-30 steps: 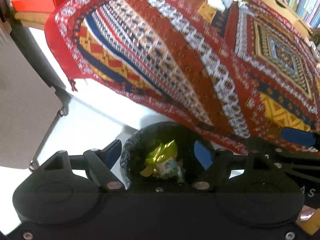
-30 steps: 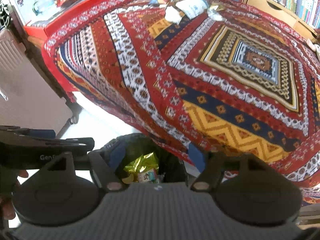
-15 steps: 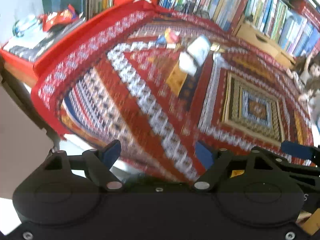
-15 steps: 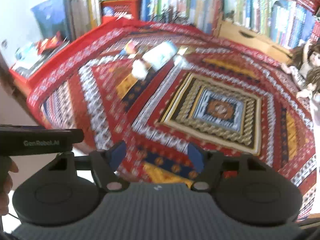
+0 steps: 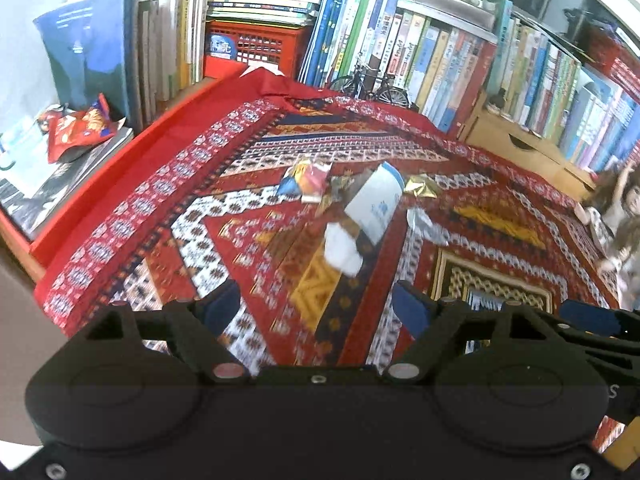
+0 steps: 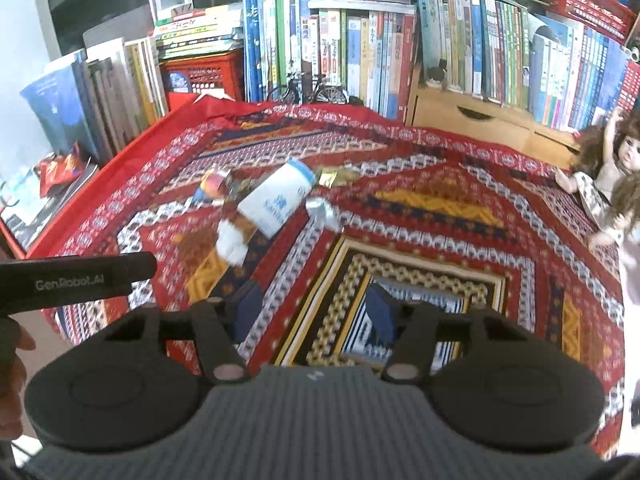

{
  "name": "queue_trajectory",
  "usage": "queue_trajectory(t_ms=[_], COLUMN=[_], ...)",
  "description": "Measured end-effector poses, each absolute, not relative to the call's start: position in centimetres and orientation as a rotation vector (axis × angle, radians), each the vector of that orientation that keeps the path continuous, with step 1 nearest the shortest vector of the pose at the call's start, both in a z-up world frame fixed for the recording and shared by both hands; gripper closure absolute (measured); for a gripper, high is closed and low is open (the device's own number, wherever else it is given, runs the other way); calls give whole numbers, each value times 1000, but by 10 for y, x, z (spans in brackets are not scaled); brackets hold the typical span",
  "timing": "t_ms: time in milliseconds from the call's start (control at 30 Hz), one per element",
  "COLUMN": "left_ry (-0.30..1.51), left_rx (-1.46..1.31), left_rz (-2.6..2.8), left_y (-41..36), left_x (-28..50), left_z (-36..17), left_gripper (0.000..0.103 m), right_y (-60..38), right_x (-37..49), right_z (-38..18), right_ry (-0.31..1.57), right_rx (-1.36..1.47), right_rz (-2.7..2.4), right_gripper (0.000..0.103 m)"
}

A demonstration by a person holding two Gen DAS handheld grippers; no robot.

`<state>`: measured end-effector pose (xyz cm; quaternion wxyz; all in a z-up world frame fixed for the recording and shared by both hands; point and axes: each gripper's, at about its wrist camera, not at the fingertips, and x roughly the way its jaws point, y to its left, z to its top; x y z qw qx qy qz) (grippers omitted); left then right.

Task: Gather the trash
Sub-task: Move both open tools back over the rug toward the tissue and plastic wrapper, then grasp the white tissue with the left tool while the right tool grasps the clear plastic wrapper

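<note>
**Both grippers empty above a littered desk**

Left wrist view: the left gripper (image 5: pixel 316 304) hangs over the near edge of the desk (image 5: pixel 132 184), its blue-padded jaws standing wide with nothing between them but the patterned red cloth (image 5: pixel 500 216). The trash lies in a loose cluster toward the middle of the desk, nearer its far edge: a white bottle (image 5: pixel 376 200) on its side, a crumpled white tissue (image 5: pixel 340 246) touching its lower end, a coloured wrapper (image 5: pixel 306 178) just beside it on the left, a gold wrapper (image 5: pixel 420 188) and a silver foil scrap (image 5: pixel 418 218) on the right. In the right wrist view the right gripper (image 6: pixel 312 312) is closing on nothing, its jaws at a middling gap. A red snack bag (image 5: pixel 80 128) sits off the cloth on books past the desk's left edge.

The pieces crowd one another, so a grab at the bottle could pinch the tissue too, or send the round bottle rolling. Thin foil lying flat on loose cloth risks jaws snagging fabric instead. A doll (image 6: pixel 612 168) at the right edge stands clear of the cluster.
</note>
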<state>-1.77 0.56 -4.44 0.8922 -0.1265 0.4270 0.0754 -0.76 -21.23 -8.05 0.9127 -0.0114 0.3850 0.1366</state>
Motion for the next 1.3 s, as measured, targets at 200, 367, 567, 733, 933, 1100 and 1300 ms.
queue_trajectory(t_ms=[200, 367, 567, 733, 933, 1100, 1300], left_ry=[915, 947, 986, 1013, 1033, 1054, 1067], left_rx=[-262, -255, -280, -294, -299, -303, -289], left_rz=[168, 190, 214, 250, 270, 282, 292], left_y=[-6, -18, -25, -27, -29, -30, -33], left_x=[21, 47, 70, 85, 103, 113, 117], left_z=[-64, -87, -113, -128, -142, -150, -155], left_gripper=[21, 29, 41, 43, 44, 48, 53], right_y=[-219, -222, -222, -217, -211, -205, -198], right_x=[41, 81, 127, 153, 176, 190, 198], right_z=[-89, -103, -121, -135, -151, -162, -173], right_ry=[824, 845, 883, 917, 949, 980, 1003], right_rx=[-3, 12, 24, 18, 10, 15, 10], right_rz=[306, 325, 355, 390, 422, 440, 461], right_gripper=[33, 34, 34, 34, 34, 34, 34])
